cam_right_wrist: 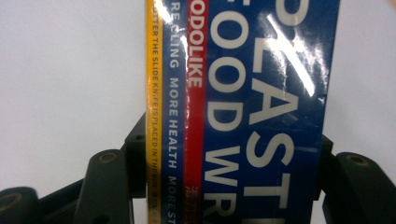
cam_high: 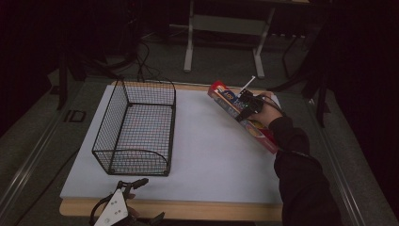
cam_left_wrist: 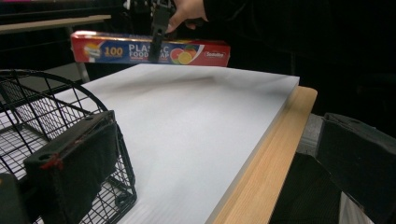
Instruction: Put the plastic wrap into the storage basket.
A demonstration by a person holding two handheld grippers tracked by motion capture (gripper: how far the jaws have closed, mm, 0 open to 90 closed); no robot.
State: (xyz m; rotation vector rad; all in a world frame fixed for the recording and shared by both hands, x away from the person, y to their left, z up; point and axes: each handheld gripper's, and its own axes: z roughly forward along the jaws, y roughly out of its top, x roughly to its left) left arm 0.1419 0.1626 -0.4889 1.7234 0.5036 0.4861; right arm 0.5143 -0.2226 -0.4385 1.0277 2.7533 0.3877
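Note:
A long red and blue plastic food wrap box (cam_high: 221, 100) hangs above the right side of the white sheet (cam_high: 211, 155), and my right gripper (cam_high: 247, 106) is shut on its middle. In the right gripper view the box (cam_right_wrist: 243, 102) runs upright between the two black jaws of that gripper (cam_right_wrist: 229, 158), which press on its long sides. From the left gripper view the box (cam_left_wrist: 116, 50) is seen clear of the sheet, casting a soft shadow on it. My left gripper (cam_high: 145, 200) rests at the table's front left edge, open, nothing between its jaws (cam_left_wrist: 215, 168).
A black wire basket (cam_high: 134, 127) stands on the left half of the sheet, near the left jaw (cam_left_wrist: 37, 107). The wooden table edge (cam_high: 188, 209) runs along the front. A grey metal stand (cam_high: 188, 52) is on the floor beyond the table.

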